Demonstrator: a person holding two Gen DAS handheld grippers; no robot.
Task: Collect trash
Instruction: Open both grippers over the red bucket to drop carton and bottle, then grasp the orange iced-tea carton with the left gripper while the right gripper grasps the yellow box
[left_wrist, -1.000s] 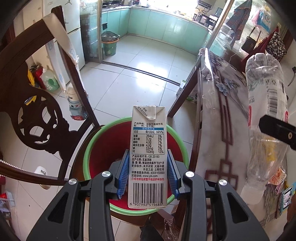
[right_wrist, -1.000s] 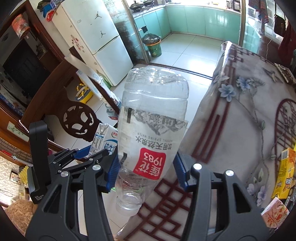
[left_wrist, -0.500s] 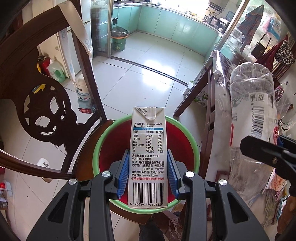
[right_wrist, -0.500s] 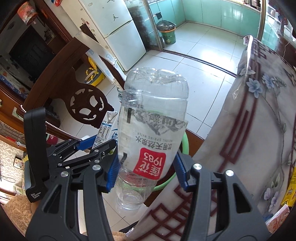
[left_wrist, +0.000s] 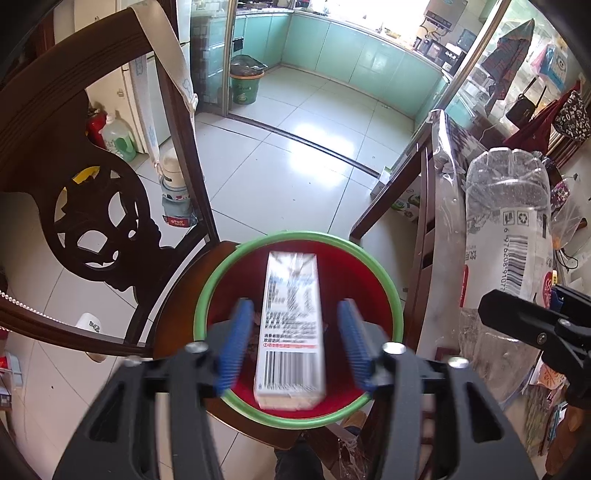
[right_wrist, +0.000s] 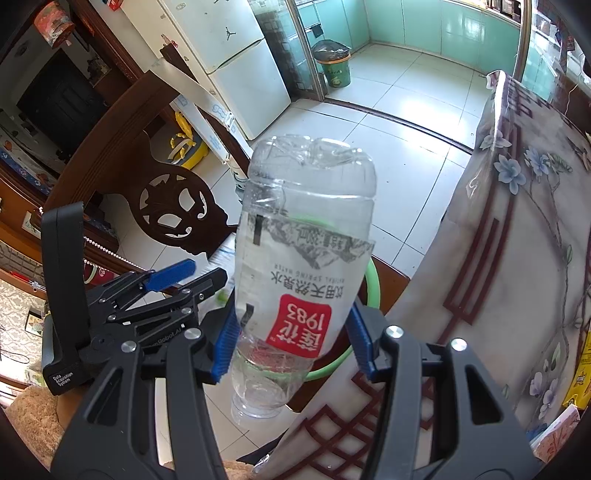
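Note:
A white milk carton (left_wrist: 291, 325) hangs blurred over the red bin with the green rim (left_wrist: 295, 234), which stands on a dark chair seat. My left gripper (left_wrist: 293, 306) is above the bin with its jaws opening. Both blue pads (left_wrist: 238, 332) stand clear of the carton's sides. My right gripper (right_wrist: 293, 347) is shut on a clear plastic bottle (right_wrist: 303, 258) with a red label, held neck down to the right of the bin. The same bottle (left_wrist: 506, 229) shows at the right of the left wrist view. Through the bottle I see part of the bin's rim (right_wrist: 373, 280).
A carved dark wooden chair back (left_wrist: 92, 184) rises left of the bin. A table under a flowered cloth (right_wrist: 517, 258) borders it on the right, with packets at its near end. Tiled floor leads to a kitchen with a green waste bin (left_wrist: 245, 83) and a fridge (right_wrist: 229, 55).
The left jaws have spread apart and let go of the milk carton, which now blurs as it drops toward the red bin. The right gripper still holds the bottle.

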